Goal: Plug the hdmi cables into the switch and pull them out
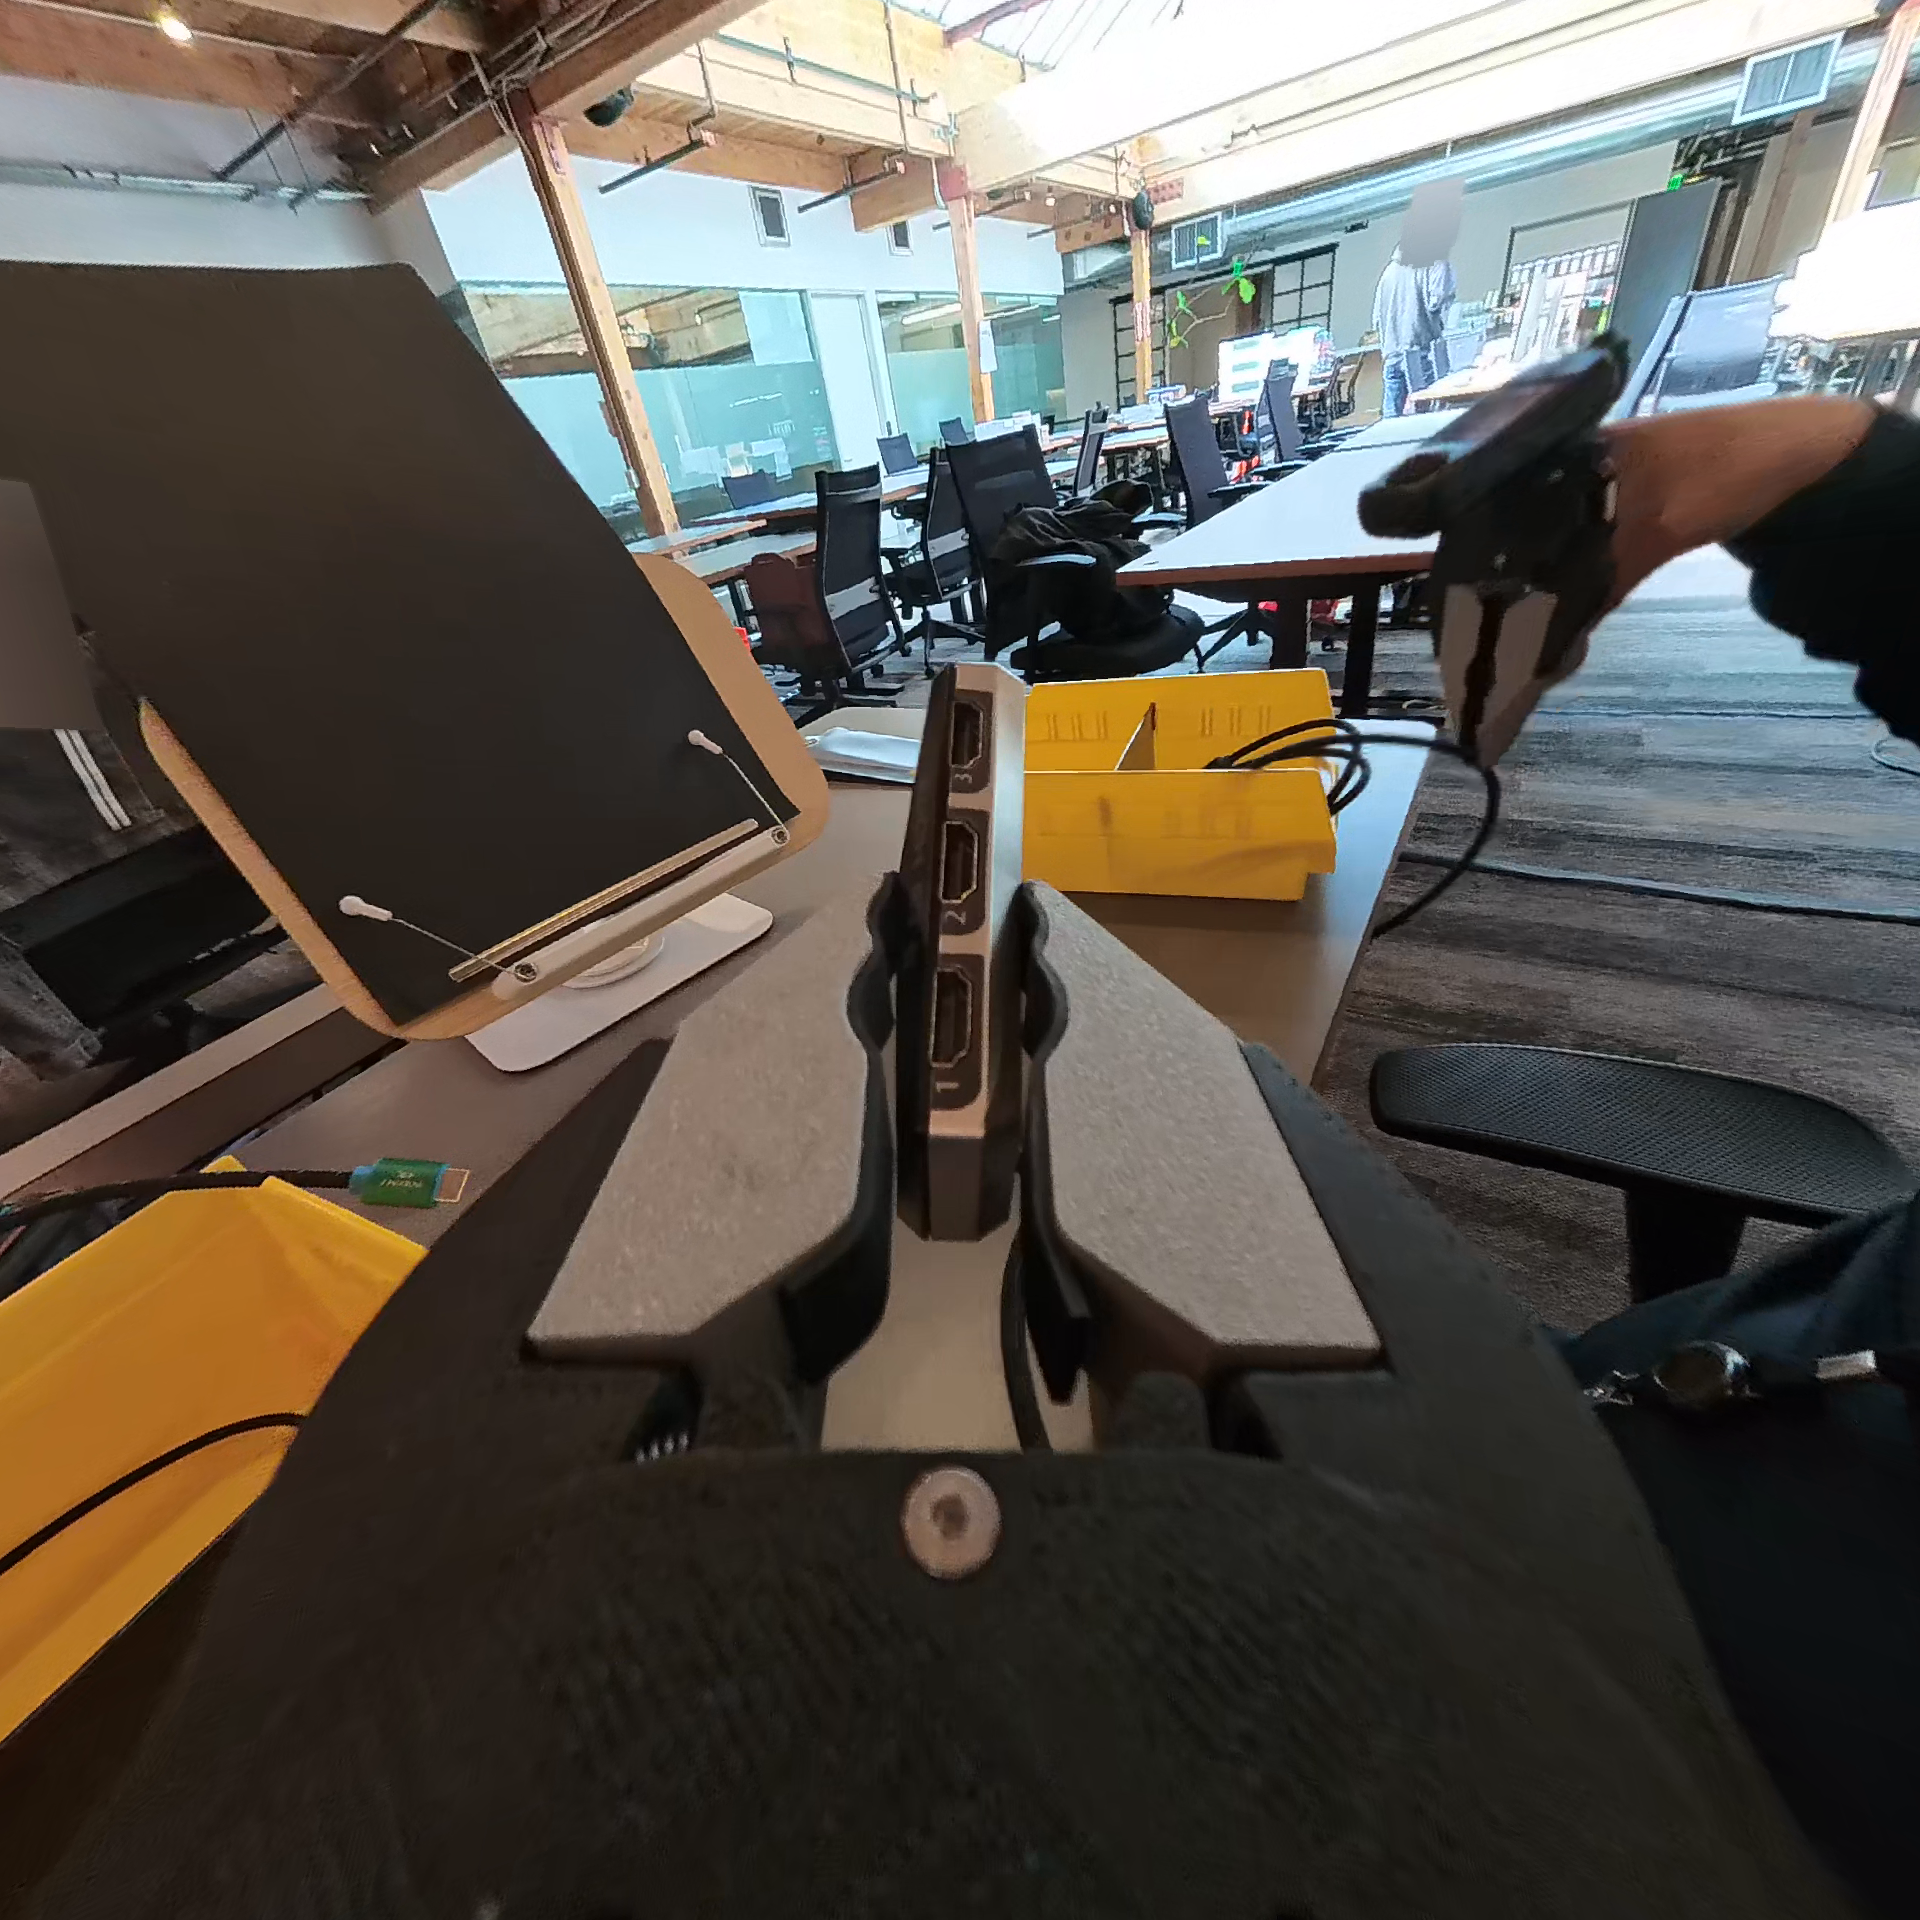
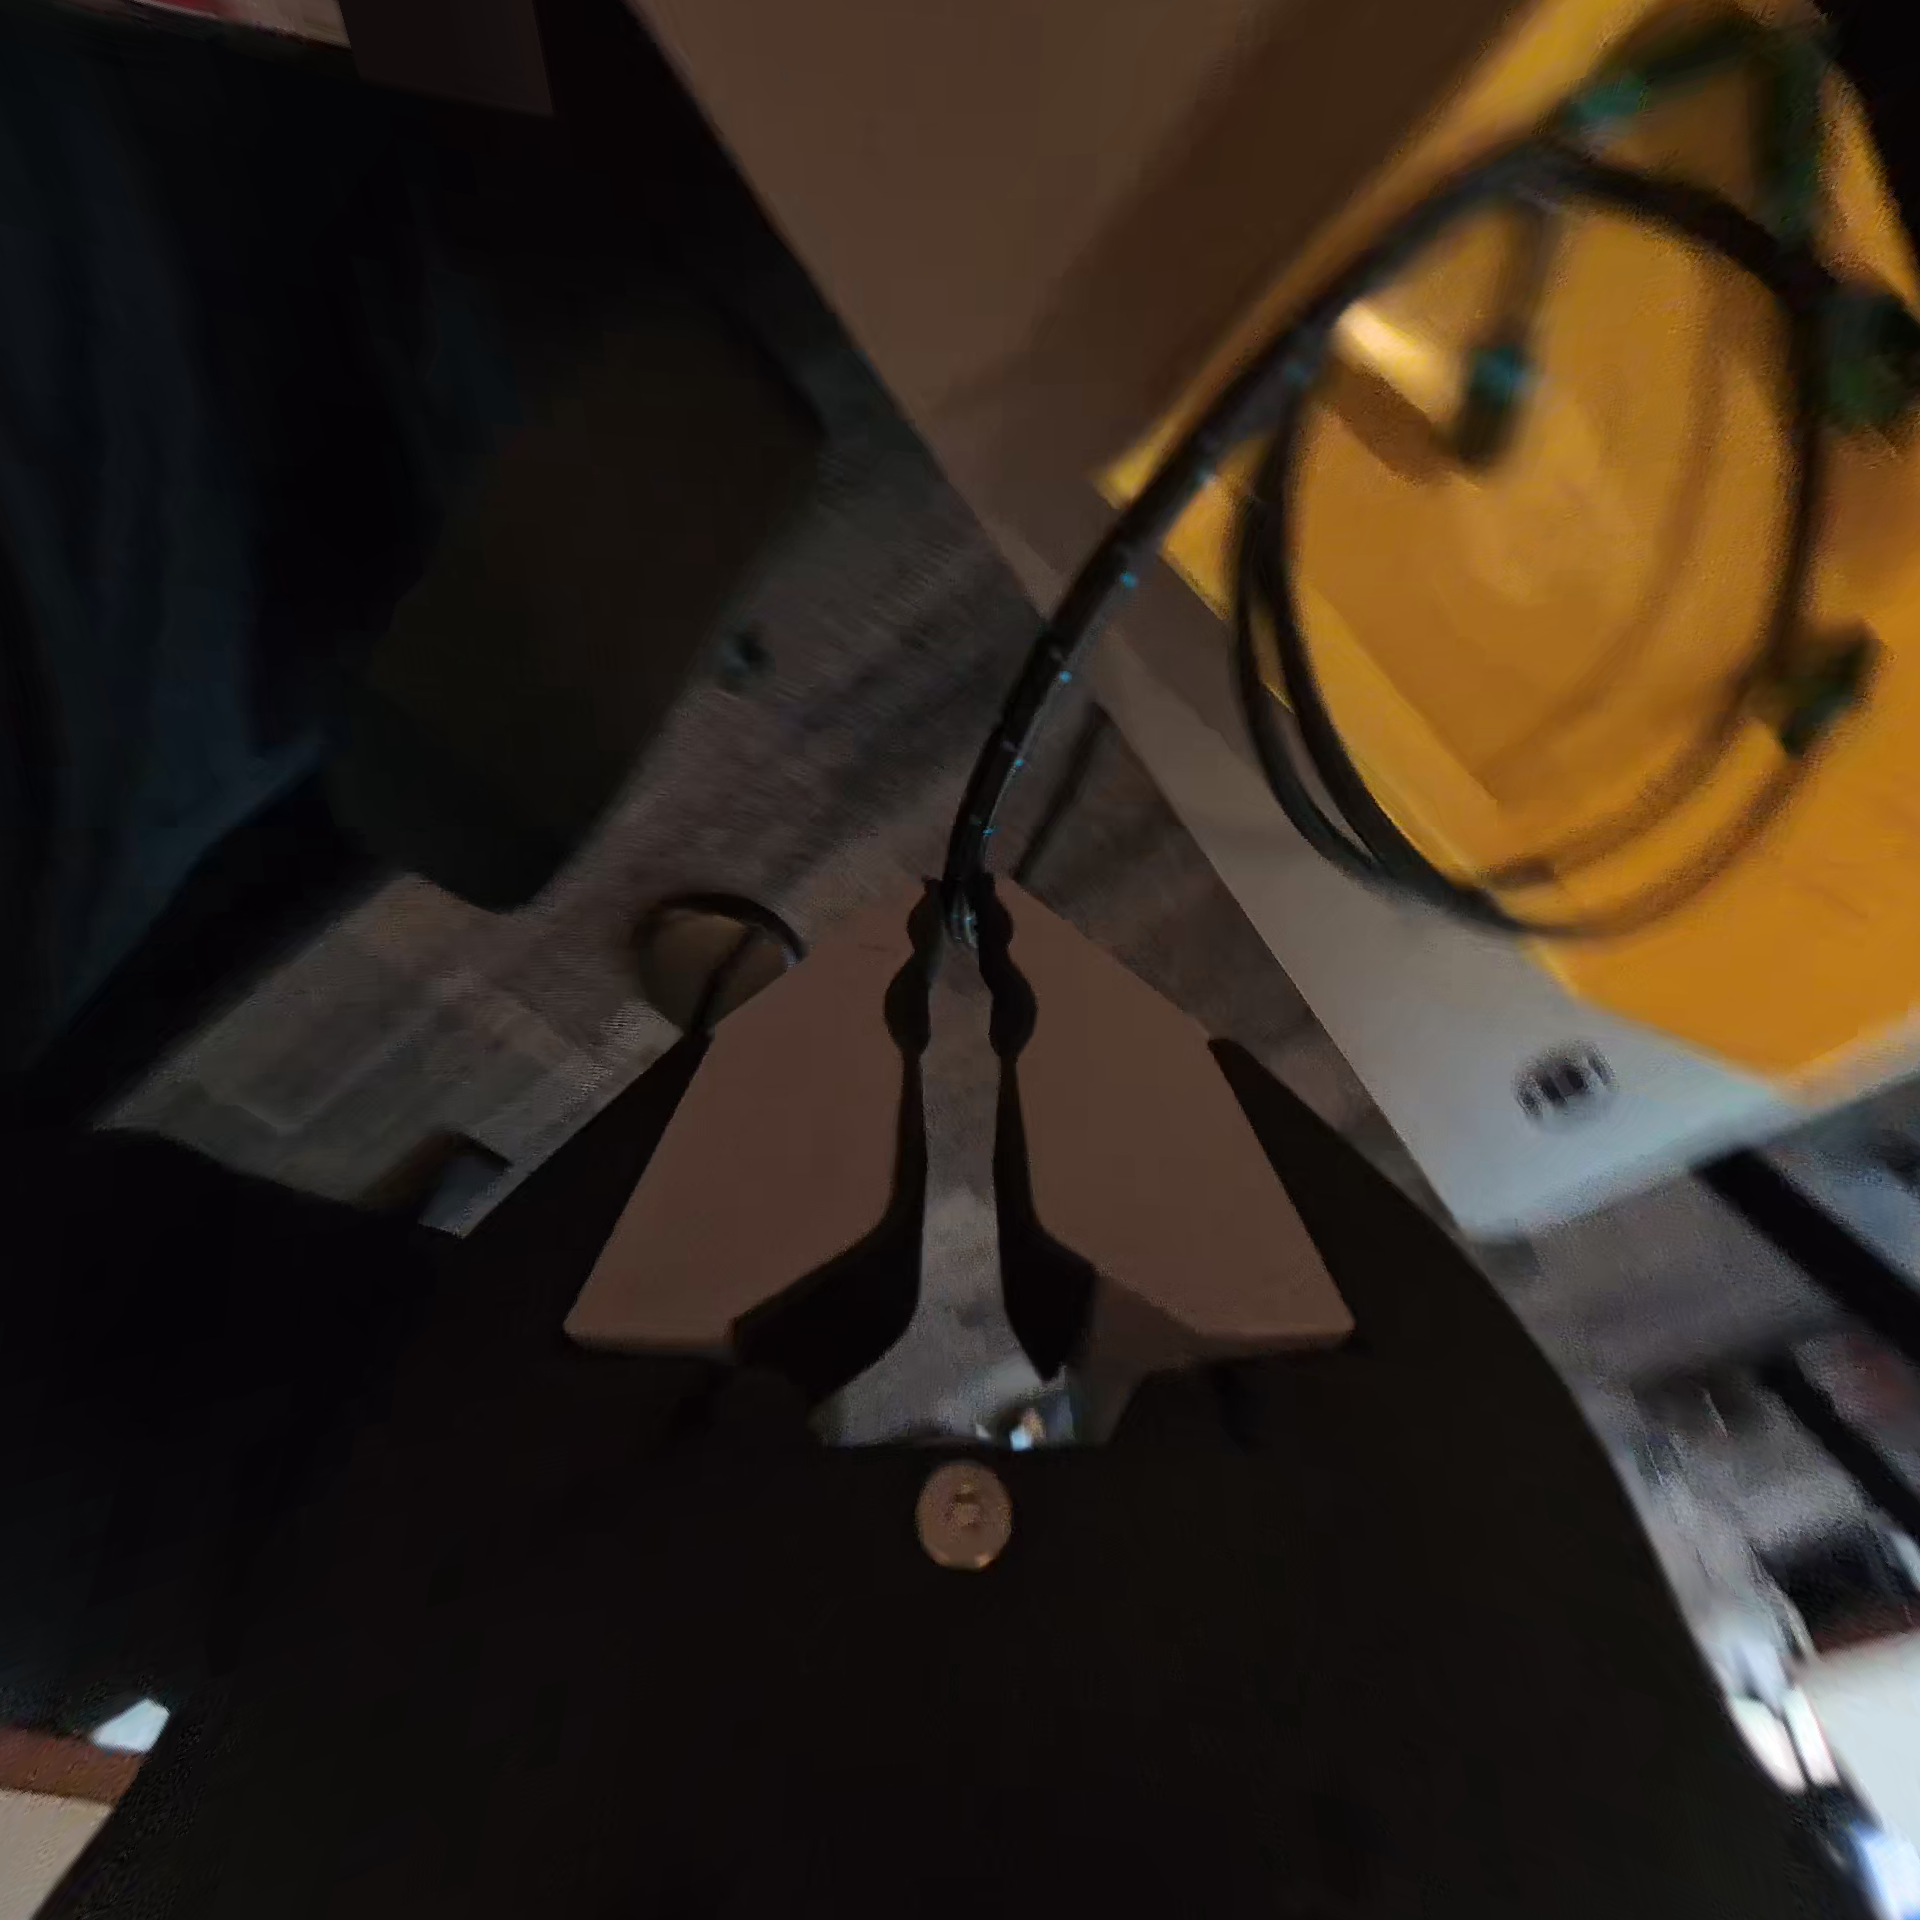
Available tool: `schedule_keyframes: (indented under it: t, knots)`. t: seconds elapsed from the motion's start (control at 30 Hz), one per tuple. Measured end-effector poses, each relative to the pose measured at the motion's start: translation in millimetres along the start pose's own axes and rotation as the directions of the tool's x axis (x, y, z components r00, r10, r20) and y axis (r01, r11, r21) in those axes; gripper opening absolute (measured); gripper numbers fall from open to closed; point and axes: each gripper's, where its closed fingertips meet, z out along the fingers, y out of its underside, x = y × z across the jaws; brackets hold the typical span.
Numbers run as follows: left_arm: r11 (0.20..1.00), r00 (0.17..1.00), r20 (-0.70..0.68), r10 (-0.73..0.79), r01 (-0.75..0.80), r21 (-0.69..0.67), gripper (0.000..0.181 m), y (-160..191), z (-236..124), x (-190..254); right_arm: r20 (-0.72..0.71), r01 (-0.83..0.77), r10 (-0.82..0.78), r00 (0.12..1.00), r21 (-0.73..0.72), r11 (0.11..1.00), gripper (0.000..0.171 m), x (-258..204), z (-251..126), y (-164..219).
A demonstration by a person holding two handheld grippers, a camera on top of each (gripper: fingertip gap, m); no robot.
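The left gripper (image 1: pixel 961 966) clamps the slim grey metal HDMI switch (image 1: pixel 961 935) upright between its fingertips, three empty ports facing the camera. At two o'clock, the right gripper (image 1: pixel 1481 717) pinches a thin black HDMI cable (image 2: pixel 1023 717) trailing from the yellow plastic bin (image 1: pixel 1174 831) at one o'clock.

Yellow bin (image 1: pixel 1174 831) at the desk's far edge, black cable (image 2: pixel 1049 665), silver-grey switch (image 1: pixel 961 977), green plug (image 1: pixel 405 1181)

Both tools (image 1: pixel 961 997) (image 2: pixel 961 925) clamped tight.
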Motion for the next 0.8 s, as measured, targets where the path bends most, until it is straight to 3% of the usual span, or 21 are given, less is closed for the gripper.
schedule_keyframes:
  t: [0.07,0.2,0.33,0.47,0.67,0.8]
  knots:
    - [1.0,1.0,-0.003,0.012,-0.012,-0.004,0.019,-1,1,4,-0.167,-0.063,0.048,0.985,-0.087,0.994,0.004,19,-24,18]
    - [0.999,0.999,0.004,0.05,-0.05,-0.01,0.019,-1,5,12,-0.454,-0.097,0.003,0.891,-0.184,0.978,0.003,39,-83,14]
    - [0.999,0.999,-0.01,0.033,-0.033,-0.007,0.019,4,9,14,-0.647,-0.021,-0.105,0.755,-0.184,0.983,0.003,66,-117,-33]
    - [1.0,1.0,-0.015,0.009,-0.009,-0.004,0.019,10,7,11,-0.799,0.096,-0.255,0.544,-0.243,0.965,0.003,103,-132,-71]
    - [1.0,1.0,-0.002,-0.024,0.024,-0.003,0.019,19,-3,1,-0.833,0.298,-0.162,0.53,0.003,0.955,0.003,116,-141,-109]
    - [0.999,0.999,-0.009,-0.053,0.053,0.003,0.019,23,-5,-1,-0.771,0.345,-0.165,0.616,0.075,0.936,0.004,122,-119,-90]
